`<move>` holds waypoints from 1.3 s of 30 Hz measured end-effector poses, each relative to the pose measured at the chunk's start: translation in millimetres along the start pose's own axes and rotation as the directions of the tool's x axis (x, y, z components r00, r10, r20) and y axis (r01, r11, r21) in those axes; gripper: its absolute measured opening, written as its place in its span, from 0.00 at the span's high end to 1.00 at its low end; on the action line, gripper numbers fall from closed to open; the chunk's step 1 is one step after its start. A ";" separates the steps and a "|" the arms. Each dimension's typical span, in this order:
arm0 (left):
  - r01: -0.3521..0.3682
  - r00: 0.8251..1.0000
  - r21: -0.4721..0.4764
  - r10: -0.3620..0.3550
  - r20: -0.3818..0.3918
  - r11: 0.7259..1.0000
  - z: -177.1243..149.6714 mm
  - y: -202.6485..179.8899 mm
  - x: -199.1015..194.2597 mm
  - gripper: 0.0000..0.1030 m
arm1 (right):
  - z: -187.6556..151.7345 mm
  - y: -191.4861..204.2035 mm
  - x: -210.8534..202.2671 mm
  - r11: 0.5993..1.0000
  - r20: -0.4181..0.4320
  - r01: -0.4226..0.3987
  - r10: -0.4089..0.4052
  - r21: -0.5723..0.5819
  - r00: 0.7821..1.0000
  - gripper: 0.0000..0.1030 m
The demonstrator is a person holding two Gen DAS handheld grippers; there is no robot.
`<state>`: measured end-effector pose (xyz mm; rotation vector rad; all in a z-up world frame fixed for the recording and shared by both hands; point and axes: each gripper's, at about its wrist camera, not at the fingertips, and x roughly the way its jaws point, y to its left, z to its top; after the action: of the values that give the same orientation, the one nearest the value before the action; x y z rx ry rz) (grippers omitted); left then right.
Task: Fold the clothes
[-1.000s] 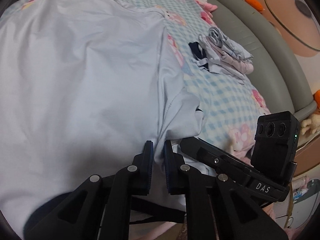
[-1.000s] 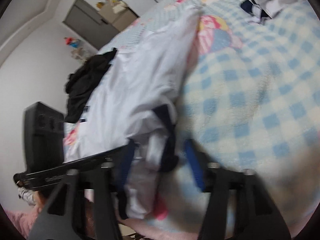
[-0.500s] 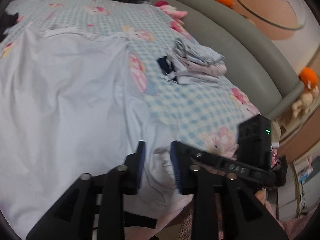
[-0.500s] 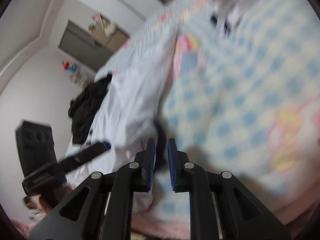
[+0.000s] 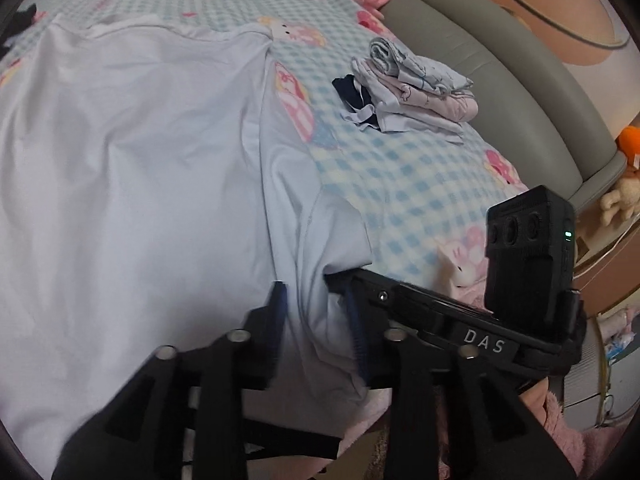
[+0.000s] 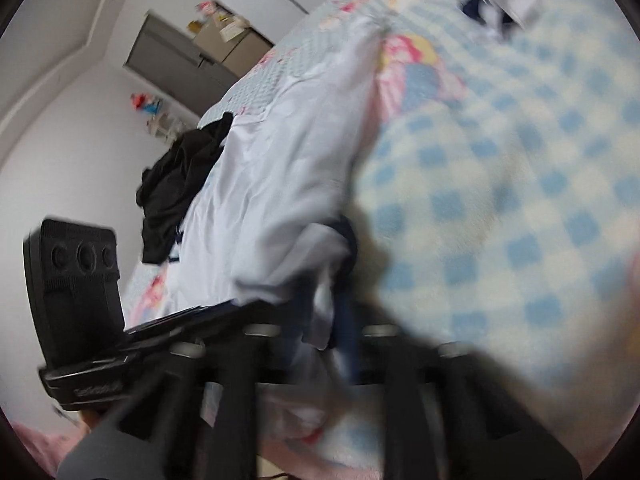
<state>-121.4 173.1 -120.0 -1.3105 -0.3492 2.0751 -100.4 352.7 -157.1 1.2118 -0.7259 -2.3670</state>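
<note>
a large white shirt (image 5: 132, 168) lies spread across a bed covered by a blue-and-cream checked blanket (image 5: 404, 168) printed with pink cartoon figures. in the left wrist view the shirt fills the left and middle of the bed, its near right corner bunched into a sleeve-like flap at the blanket's near edge. the left gripper (image 5: 318, 320) reaches down onto that corner; a fold of the white cloth runs between its blue-padded fingers (image 5: 280, 312), and the jaws are closing around it, the pads not clearly pressing the fabric. the right gripper (image 6: 324, 316), seen blurred in its own view, is closed on the same bunched end of the shirt, where a dark-trimmed edge of the cloth sits pinched between its fingers. its body also shows in the left wrist view as a black bar with a camera block (image 5: 528, 256) just right of the left gripper. farther back on the blanket, well apart from the shirt, sits a small pile of folded clothes (image 5: 416, 84) in pale blue, pink and navy. a black garment (image 6: 180, 184) lies crumpled at the far left edge of the bed, touching the shirt's far side. a grey padded bed frame (image 5: 512, 80) curves along the right.
</note>
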 end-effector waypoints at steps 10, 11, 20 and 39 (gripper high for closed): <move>0.002 0.998 -0.062 0.001 0.058 0.998 -1.2 11.0 -9.2 0.65 | -2.0 -6.3 -82.5 0.936 0.268 0.350 -0.343 0.023 0.900 0.96; -0.029 0.999 -0.046 0.031 0.045 0.999 -2.9 10.3 -6.7 0.65 | -2.7 -10.0 -89.6 0.922 0.285 0.383 -0.381 0.052 0.880 0.96; -0.207 0.977 0.133 0.212 -0.024 0.969 -19.6 -7.1 11.6 0.63 | 0.2 -26.1 -132.5 0.884 0.403 0.422 -0.467 0.202 0.787 0.90; -0.128 0.990 0.286 0.140 -0.023 0.950 -51.3 -16.9 -15.5 0.59 | -8.2 7.7 -61.8 0.846 0.155 0.530 -0.518 -0.050 0.841 0.66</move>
<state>-65.5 169.9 -123.9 -1.2299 0.0590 2.1111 -58.6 378.0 -117.7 1.3525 -0.3371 -2.9155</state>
